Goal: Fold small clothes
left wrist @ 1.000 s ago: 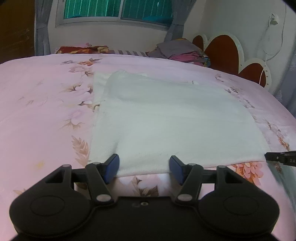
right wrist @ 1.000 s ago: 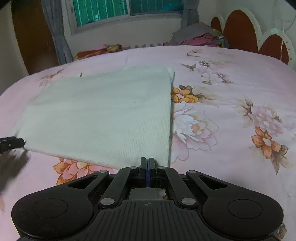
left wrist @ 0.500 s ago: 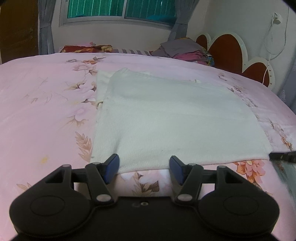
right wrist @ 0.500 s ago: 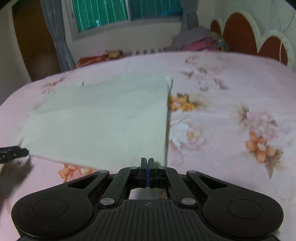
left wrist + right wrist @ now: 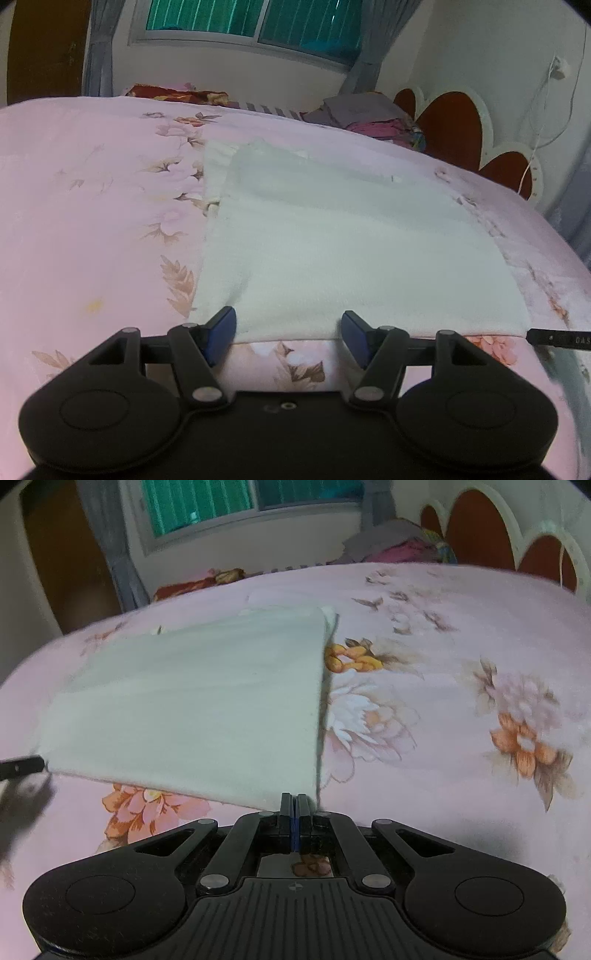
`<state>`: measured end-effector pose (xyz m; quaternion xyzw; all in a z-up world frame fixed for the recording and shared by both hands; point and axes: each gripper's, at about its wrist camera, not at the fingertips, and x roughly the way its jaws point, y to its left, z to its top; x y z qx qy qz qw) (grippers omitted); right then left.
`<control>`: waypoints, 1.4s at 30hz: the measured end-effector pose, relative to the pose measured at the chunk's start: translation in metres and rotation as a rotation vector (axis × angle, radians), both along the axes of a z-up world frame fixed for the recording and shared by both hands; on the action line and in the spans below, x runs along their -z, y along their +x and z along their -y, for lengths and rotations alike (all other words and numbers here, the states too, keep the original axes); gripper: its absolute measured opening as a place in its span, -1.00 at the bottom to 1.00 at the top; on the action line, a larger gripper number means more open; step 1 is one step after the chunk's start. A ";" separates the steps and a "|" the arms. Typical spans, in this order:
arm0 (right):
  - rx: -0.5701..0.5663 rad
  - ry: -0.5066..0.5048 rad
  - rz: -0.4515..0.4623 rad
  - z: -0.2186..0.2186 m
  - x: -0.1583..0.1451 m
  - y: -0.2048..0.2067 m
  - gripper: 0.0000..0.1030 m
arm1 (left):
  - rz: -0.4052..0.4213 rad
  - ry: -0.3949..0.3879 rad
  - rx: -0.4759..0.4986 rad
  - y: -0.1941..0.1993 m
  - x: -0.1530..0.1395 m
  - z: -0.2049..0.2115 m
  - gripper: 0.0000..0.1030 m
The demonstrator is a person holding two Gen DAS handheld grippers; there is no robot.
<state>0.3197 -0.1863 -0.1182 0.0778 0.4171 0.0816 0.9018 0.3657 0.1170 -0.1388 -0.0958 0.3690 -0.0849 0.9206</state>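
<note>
The white garment (image 5: 354, 251) sat with its near hem between your left gripper (image 5: 288, 334)'s parted jaws, unpinched; your right gripper (image 5: 294, 812)'s jaws were clamped on its near right corner. It lay flat on the pink floral bed (image 5: 92, 206), looking soft, light and limp, so corners seemed your best hold.

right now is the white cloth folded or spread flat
Folded: the white cloth lies doubled on the bedspread, a lower layer showing along its left edge.

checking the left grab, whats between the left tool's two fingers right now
In the left wrist view, the near hem of the white cloth lies between the open left tool's fingers, with pink floral bedspread just below it.
</note>
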 end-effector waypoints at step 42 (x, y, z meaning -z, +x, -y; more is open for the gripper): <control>-0.073 0.113 0.070 -0.124 -0.037 0.086 -1.00 | 0.078 -0.690 -0.531 0.046 0.051 -0.033 -0.30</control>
